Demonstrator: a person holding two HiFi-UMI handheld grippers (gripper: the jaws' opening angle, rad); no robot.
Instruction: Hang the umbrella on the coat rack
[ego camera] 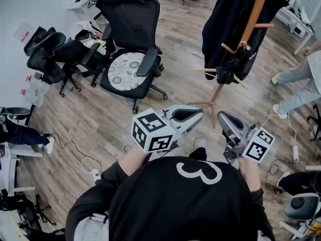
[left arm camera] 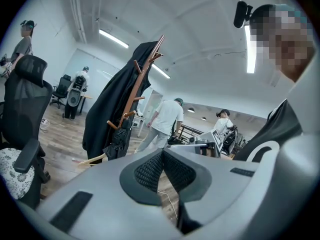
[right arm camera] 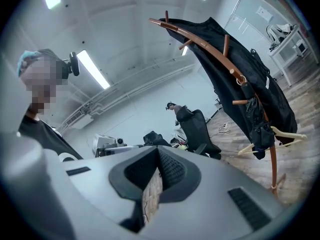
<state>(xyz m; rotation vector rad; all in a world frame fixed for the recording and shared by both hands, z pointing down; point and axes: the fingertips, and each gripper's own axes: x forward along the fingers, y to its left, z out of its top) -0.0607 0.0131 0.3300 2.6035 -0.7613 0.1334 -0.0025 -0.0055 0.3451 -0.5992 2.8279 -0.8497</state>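
**Umbrella on the rack; both grippers closed and empty**

The folded black umbrella (ego camera: pixel 228 73) hangs from a low peg of the wooden coat rack (ego camera: pixel 253 18), at upper right of the head view, below a black coat (ego camera: pixel 223 24). At lower centre, the left gripper (ego camera: pixel 199 114) and right gripper (ego camera: pixel 222 117) have their jaws together, holding nothing, well apart from the rack.

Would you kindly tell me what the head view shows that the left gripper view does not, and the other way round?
Only the head view: the right gripper and the marker cubes on both grippers.
Only the left gripper view: the ceiling lights, the camera on the wearer's head, and the left gripper seen along its jaws, which are together with nothing between them.
Both: the coat rack, the black coat, the umbrella hanging from a peg, and the office chair.
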